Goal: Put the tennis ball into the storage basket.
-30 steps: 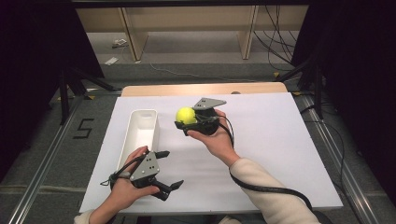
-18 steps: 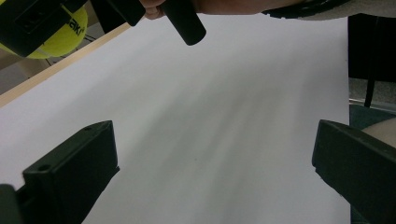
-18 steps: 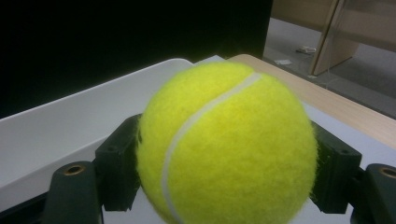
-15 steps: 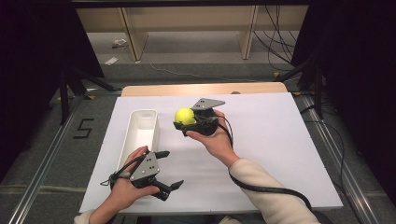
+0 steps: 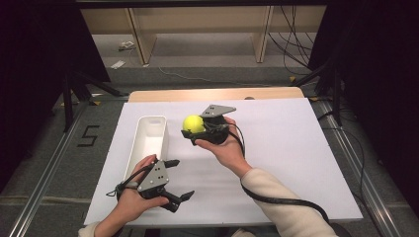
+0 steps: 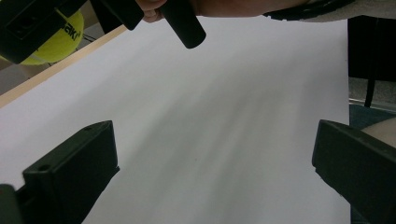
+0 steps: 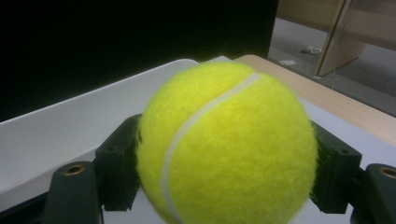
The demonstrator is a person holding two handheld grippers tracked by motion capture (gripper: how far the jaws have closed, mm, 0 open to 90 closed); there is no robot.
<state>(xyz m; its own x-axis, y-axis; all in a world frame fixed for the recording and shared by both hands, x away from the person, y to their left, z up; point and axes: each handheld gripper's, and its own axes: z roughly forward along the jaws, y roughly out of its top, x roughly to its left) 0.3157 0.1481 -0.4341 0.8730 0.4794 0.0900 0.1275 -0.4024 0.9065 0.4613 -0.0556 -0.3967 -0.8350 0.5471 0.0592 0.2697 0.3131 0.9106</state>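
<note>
The right gripper was clamped on the ball, its 2 jaws pressed against the ball's sides, as the right gripper view showed with the ball squeezed between them. The left gripper stood with its jaws wide apart and held nothing; in its own view, bare white sheet lay between the 2 jaws.

The table carried a white sheet over most of its top. On the sheet, at the left, lay the tray, a long white bin with its length running away from the person, and it looked empty. The ball was held up off the sheet, just beside the tray's far right corner and not yet over its opening. In the right gripper view the tray's rim showed right behind the ball.

As a judgement: the pick-up was done, and the ball was most of the way to the tray. What was left was a short carry to the left until the ball hung above the opening, then a release into it. The left gripper rested low near the tray's near end, touching nothing, and seemed to have no part in this step.
</note>
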